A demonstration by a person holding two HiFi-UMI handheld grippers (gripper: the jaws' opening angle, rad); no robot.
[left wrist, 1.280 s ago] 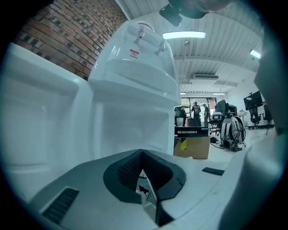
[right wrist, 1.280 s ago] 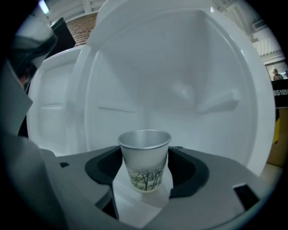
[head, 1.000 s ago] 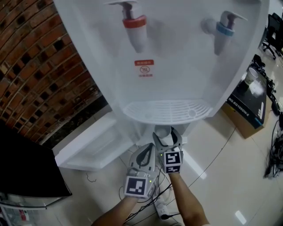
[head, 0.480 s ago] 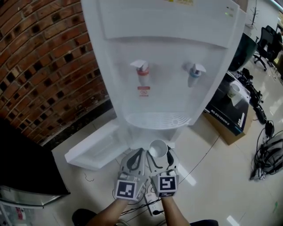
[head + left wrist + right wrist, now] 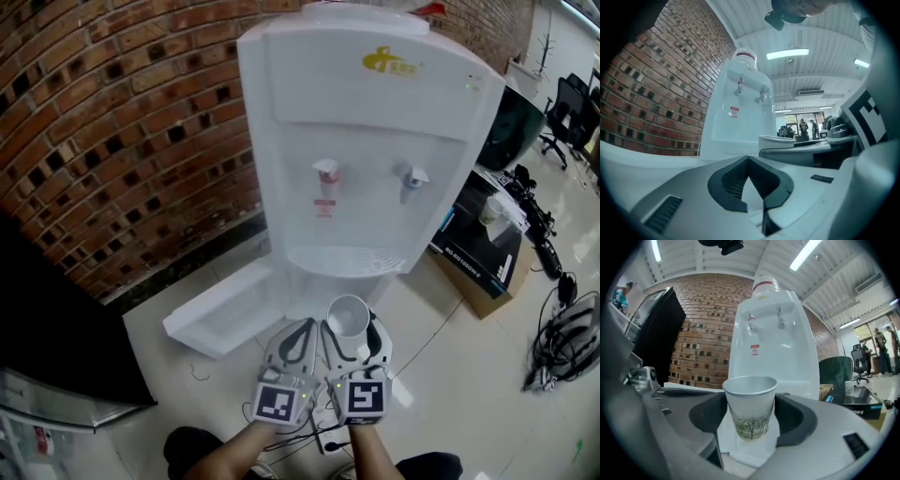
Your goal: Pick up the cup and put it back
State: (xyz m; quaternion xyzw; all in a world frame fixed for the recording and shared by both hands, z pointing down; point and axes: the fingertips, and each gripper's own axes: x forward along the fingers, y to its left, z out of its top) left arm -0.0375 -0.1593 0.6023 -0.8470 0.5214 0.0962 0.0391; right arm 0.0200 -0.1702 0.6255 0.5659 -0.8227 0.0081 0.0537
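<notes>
A white paper cup (image 5: 348,316) with a green plant print stands upright between the jaws of my right gripper (image 5: 350,327), which is shut on it. In the right gripper view the cup (image 5: 750,404) fills the gap of the gripper (image 5: 750,412), and the white water dispenser (image 5: 771,348) stands behind it. My left gripper (image 5: 305,325) is close beside it on the left, shut and holding nothing; its pads meet at the tip (image 5: 749,159). The dispenser (image 5: 366,141) has a red tap (image 5: 326,173), a blue tap (image 5: 411,178) and a drip tray (image 5: 342,262), all ahead of both grippers.
A brick wall (image 5: 131,122) stands behind the dispenser. A white panel (image 5: 220,309) lies on the tiled floor to the left. A dark cabinet (image 5: 56,319) stands far left. A black box on cardboard (image 5: 478,248) and cables (image 5: 562,337) lie at the right.
Both grippers have risen with the cup still in the right one. The head view has pulled back and up, so the whole dispenser shows now.
</notes>
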